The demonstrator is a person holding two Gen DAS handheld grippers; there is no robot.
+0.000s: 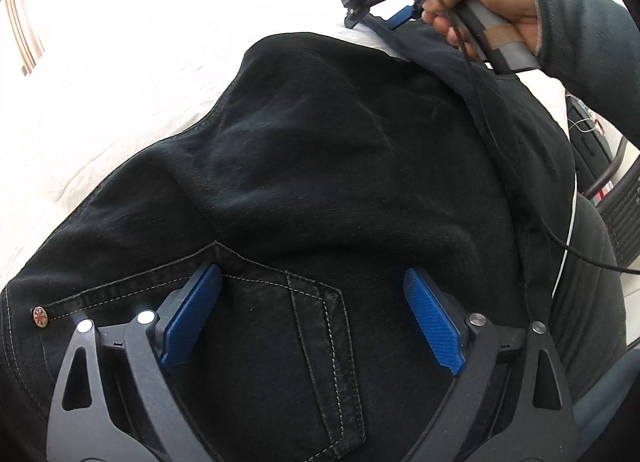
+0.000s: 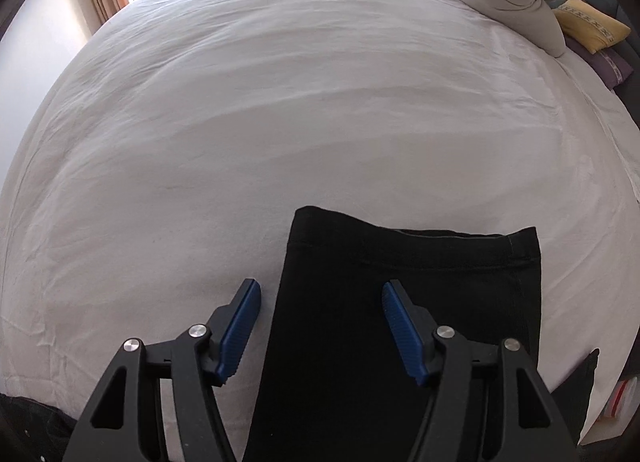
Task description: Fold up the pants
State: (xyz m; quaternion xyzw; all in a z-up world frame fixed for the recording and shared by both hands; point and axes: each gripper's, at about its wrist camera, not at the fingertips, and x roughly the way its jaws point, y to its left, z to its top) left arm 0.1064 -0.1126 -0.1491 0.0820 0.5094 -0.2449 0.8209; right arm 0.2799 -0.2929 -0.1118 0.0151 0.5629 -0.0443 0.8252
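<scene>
Black pants (image 1: 340,150) hide the right gripper's (image 1: 384,18) fingertips.

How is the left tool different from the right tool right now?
The left tool hangs over the pocket end of the black pants, by a metal rivet; the right tool is over the hem end. The left tool has cloth under both fingers; the right tool straddles the pants' edge, one finger over the white sheet. Both are open, with blue pads.
</scene>
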